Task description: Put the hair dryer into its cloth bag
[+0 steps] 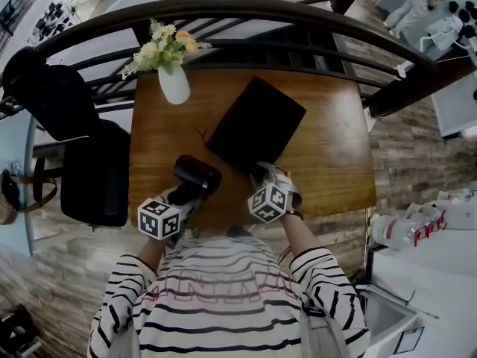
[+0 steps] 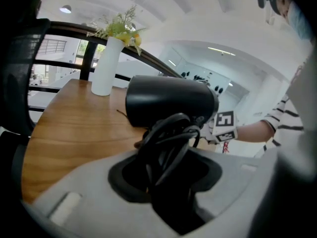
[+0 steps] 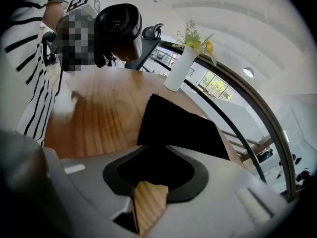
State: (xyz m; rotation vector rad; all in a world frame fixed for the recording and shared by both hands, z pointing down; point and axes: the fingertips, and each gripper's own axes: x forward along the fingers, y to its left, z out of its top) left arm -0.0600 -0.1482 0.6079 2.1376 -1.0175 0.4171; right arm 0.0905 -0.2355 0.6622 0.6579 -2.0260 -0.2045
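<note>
Gripping the hair dryer [image 1: 197,176] in the left hand-held gripper [image 1: 179,198], right hand-held gripper [image 1: 262,176] open at the cloth bag [image 1: 257,121]

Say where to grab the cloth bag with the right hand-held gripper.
Probably the near corner of the cloth bag, approached low from the person's side. It lies flat, so only an edge can be pinched, and that corner faces the right hand-held gripper.

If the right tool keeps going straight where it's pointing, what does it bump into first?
The black cloth bag, lying flat on the wooden table. Its near edge sits right ahead of the right tool, almost at its tips, though depth is unclear.
</note>
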